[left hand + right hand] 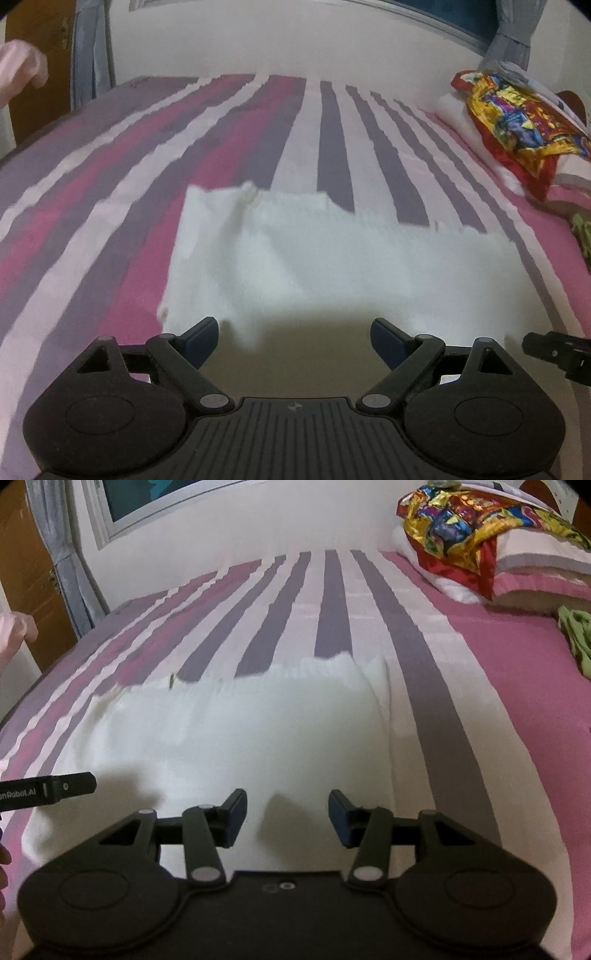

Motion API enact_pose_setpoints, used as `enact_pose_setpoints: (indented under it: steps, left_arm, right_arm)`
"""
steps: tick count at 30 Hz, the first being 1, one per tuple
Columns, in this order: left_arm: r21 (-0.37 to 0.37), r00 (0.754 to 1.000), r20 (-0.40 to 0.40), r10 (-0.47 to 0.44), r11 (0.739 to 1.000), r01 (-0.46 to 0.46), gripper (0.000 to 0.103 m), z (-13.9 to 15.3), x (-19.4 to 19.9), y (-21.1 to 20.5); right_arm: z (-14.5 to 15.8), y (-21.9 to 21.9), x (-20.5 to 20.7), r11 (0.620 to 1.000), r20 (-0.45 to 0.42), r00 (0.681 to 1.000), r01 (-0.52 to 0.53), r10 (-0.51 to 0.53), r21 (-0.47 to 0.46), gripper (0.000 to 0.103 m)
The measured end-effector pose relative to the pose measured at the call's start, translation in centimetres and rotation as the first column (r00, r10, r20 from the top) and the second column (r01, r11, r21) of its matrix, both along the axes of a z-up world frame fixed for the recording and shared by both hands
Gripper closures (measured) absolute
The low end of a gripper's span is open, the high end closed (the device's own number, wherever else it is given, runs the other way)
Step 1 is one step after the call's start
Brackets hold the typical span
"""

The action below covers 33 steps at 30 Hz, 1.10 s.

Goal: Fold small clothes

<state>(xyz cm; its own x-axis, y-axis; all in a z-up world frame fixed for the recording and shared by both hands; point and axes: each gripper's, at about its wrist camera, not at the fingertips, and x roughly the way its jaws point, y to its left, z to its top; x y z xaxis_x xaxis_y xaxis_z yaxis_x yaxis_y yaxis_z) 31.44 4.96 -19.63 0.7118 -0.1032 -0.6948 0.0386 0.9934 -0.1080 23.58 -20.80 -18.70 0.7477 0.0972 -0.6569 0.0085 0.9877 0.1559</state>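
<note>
Tools (294, 338) (287, 818) hover gaping above white cloth (332, 258).

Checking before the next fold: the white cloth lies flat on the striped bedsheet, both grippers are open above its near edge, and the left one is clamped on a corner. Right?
Not quite. In the left wrist view the left gripper is open, holding nothing; the white cloth lies loose on the striped bedsheet. The right gripper is open too.

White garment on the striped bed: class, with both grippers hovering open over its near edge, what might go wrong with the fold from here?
1. The white garment lies rumpled along its far edge, so creases may get folded in.
2. The left gripper and right gripper are close together; they might collide.
3. White on pale stripes of the bedsheet could hide edges.
</note>
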Motion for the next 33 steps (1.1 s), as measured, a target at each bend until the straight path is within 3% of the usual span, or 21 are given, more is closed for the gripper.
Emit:
enact_pose_setpoints:
  steps: [10,14,18,20,21,22,27,31,32,33]
  left_arm:
    - [0.052,0.999,-0.012,0.041,0.998,-0.041,0.014,-2.3,7.2,0.0]
    - [0.054,0.999,0.000,0.033,0.998,-0.033,0.014,-2.5,7.3,0.0]
    - [0.075,1.000,0.017,0.006,0.997,-0.007,0.014,-2.7,6.8,-0.1]
    - [0.081,1.000,0.022,0.000,0.997,-0.002,0.014,-2.7,6.7,-0.1]
    - [0.076,1.000,0.021,0.003,0.997,-0.004,0.014,-2.7,6.7,-0.1]
    - [0.069,1.000,0.020,0.007,0.998,-0.009,0.014,-2.6,6.7,0.0]
    - [0.060,1.000,0.018,0.010,0.998,-0.011,0.014,-2.5,6.6,0.1]
    - [0.063,1.000,0.023,0.007,0.998,-0.008,0.014,-2.6,6.5,0.2]
    - [0.066,1.000,0.023,0.006,0.998,-0.008,0.014,-2.6,6.5,0.2]
    - [0.068,1.000,0.023,0.006,0.998,-0.008,0.014,-2.6,6.5,0.2]
  right_arm:
    - [0.1,-0.6,7.7,0.997,0.031,0.999,0.028,-0.025,-0.068,0.055]
    - [0.4,-3.2,9.6,0.991,0.061,0.991,0.123,-0.120,-0.056,0.050]
    - [-0.4,-5.7,11.2,0.982,0.038,0.983,0.182,-0.181,-0.043,0.050]
    - [-0.9,-6.0,11.9,0.984,0.011,0.985,0.172,-0.172,-0.040,0.056]
    - [-1.1,-6.0,12.0,0.988,0.008,0.988,0.154,-0.154,-0.028,0.068]
    - [-1.1,-5.9,11.9,0.990,0.010,0.990,0.141,-0.141,-0.018,0.072]
    - [-1.0,-5.6,12.1,0.995,0.010,0.995,0.095,-0.096,0.037,0.072]
    - [-0.6,-5.3,12.2,0.994,0.035,0.994,0.107,-0.106,-0.033,0.077]
    - [-0.2,-5.2,11.9,0.988,0.076,0.988,0.137,-0.131,-0.077,0.076]
    - [0.1,-5.1,11.6,0.982,0.107,0.983,0.158,-0.147,-0.101,0.068]
